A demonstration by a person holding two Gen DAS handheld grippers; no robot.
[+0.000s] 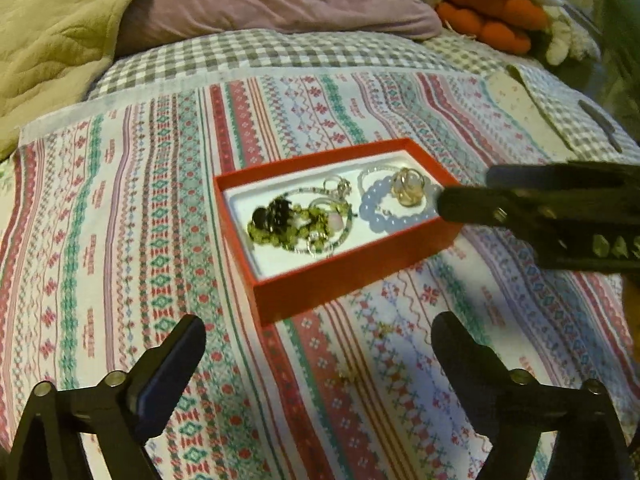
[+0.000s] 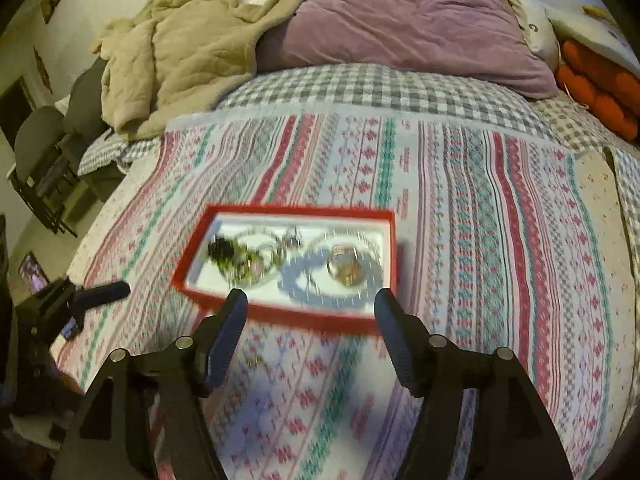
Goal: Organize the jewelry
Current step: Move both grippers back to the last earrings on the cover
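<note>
Both my tongs spread, nothing between them: left gripper [image 1: 318,344] over bare cloth, right gripper [image 2: 312,312] at the red box's [image 2: 280,312] near wall. Jewelry [image 1: 304,220] is heaped inside the box on the striped cloth [image 1: 120,220], apparently gathered for keeping together.

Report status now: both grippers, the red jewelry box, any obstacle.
Left gripper open, empty. Right gripper open, empty. Red jewelry box holds bracelets, rings. No obstacle.

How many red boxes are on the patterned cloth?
1. The red box lies open in the middle of the patterned cloth, with jewelry inside. No other box is visible, though the views do not show the whole bed.
</note>
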